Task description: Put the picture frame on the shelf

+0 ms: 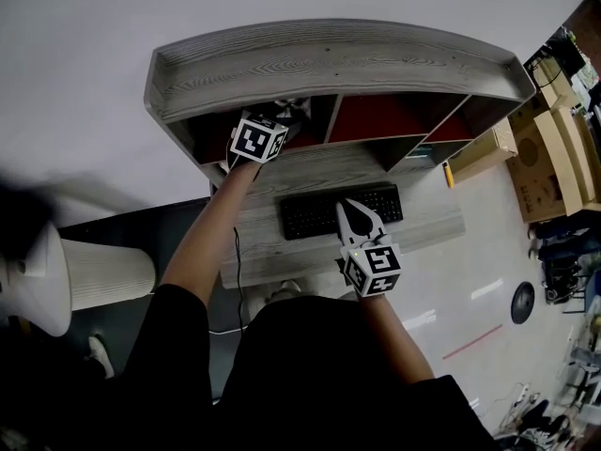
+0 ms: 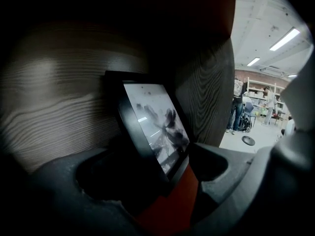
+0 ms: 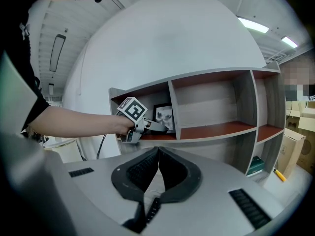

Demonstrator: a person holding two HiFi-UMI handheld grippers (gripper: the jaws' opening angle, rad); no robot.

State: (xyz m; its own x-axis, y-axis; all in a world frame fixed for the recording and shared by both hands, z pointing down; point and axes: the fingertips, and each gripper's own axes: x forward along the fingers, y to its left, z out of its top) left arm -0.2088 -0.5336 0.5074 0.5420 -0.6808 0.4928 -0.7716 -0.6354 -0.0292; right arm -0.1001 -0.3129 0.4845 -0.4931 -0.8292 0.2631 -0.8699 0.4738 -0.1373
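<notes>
Frame (image 2: pixel 152 124) is in the shelf's (image 1: pixel 329 59) leftmost compartment. It stands on the red floor panel (image 2: pixel 172 210), up near the wood back wall (image 2: pixel 59 112) and just left of the divider (image 2: pixel 211 97). It looks turned a bit at an angle, w/ the dark b&w print facing out. Can't tell if it's actually leaning on the back wall or not.

Left claw (image 3: pixel 158 127) is reaching into that same compartment, jaws spread wide. The frame sits between them but neither pad is pressing on it, so it's open, not gripping anything.

Right claw (image 3: pixel 158 151) hangs nearer the person, over the counter (image 1: pixel 432 219) and just above the keyboard (image 1: pixel 319 212). Its jaws are closed, tips together, nothing in between afaict.

The rest of the shelf is a middle compartment and a right one, both w/ red floors, plus a lower cubby on the right w/ something teal (image 3: pixel 256 165) in it. Too small to say what it is tbh.

Off to the right on the floor there's a stack of cardboard boxes (image 1: pixel 554 158).
</notes>
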